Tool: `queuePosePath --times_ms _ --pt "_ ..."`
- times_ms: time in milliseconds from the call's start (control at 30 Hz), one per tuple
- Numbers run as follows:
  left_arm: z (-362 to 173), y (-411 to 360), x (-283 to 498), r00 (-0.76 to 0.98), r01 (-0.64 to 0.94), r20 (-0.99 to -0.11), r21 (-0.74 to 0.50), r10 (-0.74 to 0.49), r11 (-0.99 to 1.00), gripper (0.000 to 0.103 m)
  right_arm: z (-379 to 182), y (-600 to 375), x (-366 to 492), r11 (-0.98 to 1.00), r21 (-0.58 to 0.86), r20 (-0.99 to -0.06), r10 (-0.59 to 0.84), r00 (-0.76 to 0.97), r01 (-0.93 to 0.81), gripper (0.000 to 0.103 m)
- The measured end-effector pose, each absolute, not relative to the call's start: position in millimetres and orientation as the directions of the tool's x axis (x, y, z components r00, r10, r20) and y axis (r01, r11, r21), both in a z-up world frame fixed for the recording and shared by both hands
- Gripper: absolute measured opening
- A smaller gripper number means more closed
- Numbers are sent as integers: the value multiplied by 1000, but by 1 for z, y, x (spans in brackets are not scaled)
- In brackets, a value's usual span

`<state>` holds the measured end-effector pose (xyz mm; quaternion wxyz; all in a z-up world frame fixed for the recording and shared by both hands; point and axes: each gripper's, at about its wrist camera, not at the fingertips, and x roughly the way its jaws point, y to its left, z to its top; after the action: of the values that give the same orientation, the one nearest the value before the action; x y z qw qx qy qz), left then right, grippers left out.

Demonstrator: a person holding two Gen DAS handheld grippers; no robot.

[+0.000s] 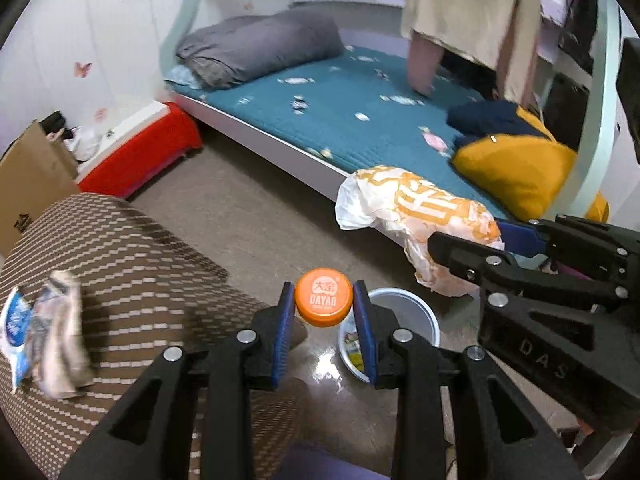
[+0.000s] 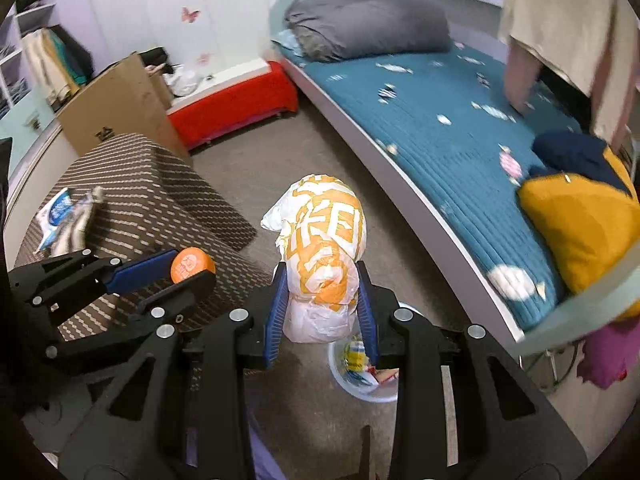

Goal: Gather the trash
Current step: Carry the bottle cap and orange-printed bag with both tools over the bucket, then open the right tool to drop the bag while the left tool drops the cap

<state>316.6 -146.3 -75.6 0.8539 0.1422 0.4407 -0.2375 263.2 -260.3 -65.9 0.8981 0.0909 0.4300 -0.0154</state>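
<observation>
My left gripper (image 1: 324, 300) is shut on an orange bottle cap (image 1: 324, 302) printed DAYAO, held between its blue pads above the floor. My right gripper (image 2: 322, 300) is shut on a crumpled white and orange paper wrapper (image 2: 320, 248). Each gripper shows in the other's view: the right gripper (image 1: 496, 240) with the wrapper (image 1: 412, 212) at the right, the left gripper (image 2: 188, 276) with the cap (image 2: 192, 266) at the left. A small round bin (image 1: 400, 304) with wrappers inside stands on the floor below both grippers, and in the right wrist view the bin (image 2: 360, 388) sits partly hidden behind the fingers.
A brown striped ottoman (image 1: 140, 260) at the left carries a blue and white packet (image 1: 16, 324) and crumpled paper (image 1: 60, 332). A bed (image 1: 360, 116) with teal cover, grey pillow and yellow cushion (image 1: 520, 172) runs along the right. A person (image 1: 472, 12) stands by it. A cardboard box (image 2: 116, 104) stands behind.
</observation>
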Motion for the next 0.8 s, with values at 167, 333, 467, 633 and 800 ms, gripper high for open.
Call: queuePosePath --times_ms 167,333,467,633,800 --pt "-100 -182 311 444 579 -850 30 -285 814 29 -92 -295 248 969 166 -808 27 589 183 32" --pt "-128 -220 306 392 621 -876 26 -281 783 30 -120 -323 233 949 178 -843 11 537 260 32" --pt "-152 -240 304 354 633 -899 29 -256 774 51 -140 -344 220 930 167 -867 -18 497 327 32" --pt "-174 -246 307 317 634 -921 27 -227 773 60 -157 -362 211 910 185 -886 -9 463 372 32" --pt "-183 -231 312 309 607 -931 36 -194 794 62 -167 -355 214 913 184 -899 7 437 364 32"
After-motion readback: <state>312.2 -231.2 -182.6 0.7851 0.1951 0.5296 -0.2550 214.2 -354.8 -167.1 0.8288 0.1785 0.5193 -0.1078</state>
